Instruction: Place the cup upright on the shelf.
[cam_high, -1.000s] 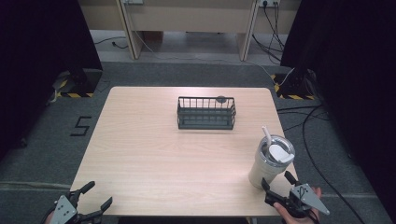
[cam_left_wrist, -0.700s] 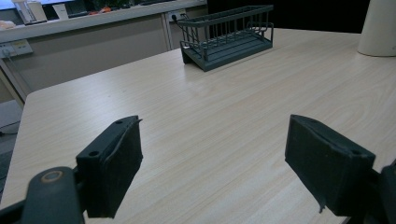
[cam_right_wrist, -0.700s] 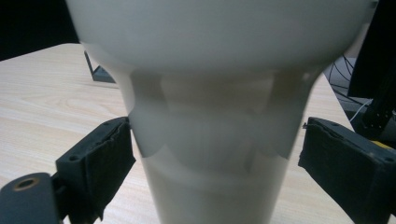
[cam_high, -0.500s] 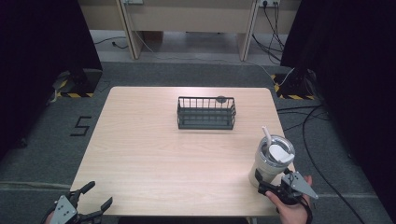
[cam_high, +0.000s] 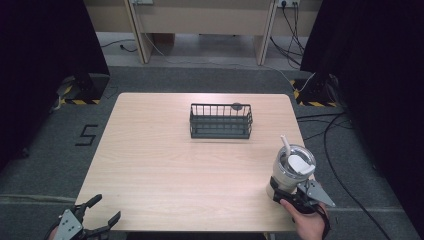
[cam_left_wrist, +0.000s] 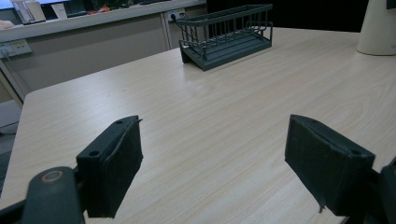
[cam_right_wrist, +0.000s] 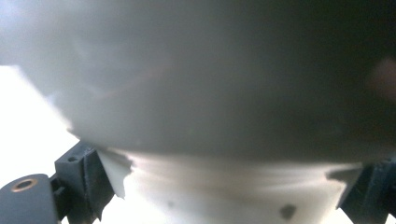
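High view: a cream tumbler with a lid and a straw stands upright near the right, near corner of the worktop. The right tool sits at its base, jaws on either side of the lower body, with the person's hand behind it. The left tool hovers at the near left edge, jaws spread wide, holding nothing. A dark wire basket stands toward the far middle, well apart from the tumbler.

Left gripper view: both black jaws stand wide apart over bare wood; the basket lies far off, and the tumbler's base shows at the far right.

Right gripper view: the tumbler's pale wall sits blurred and very close, between the jaws, which reach its sides; whether they press on it I cannot tell.
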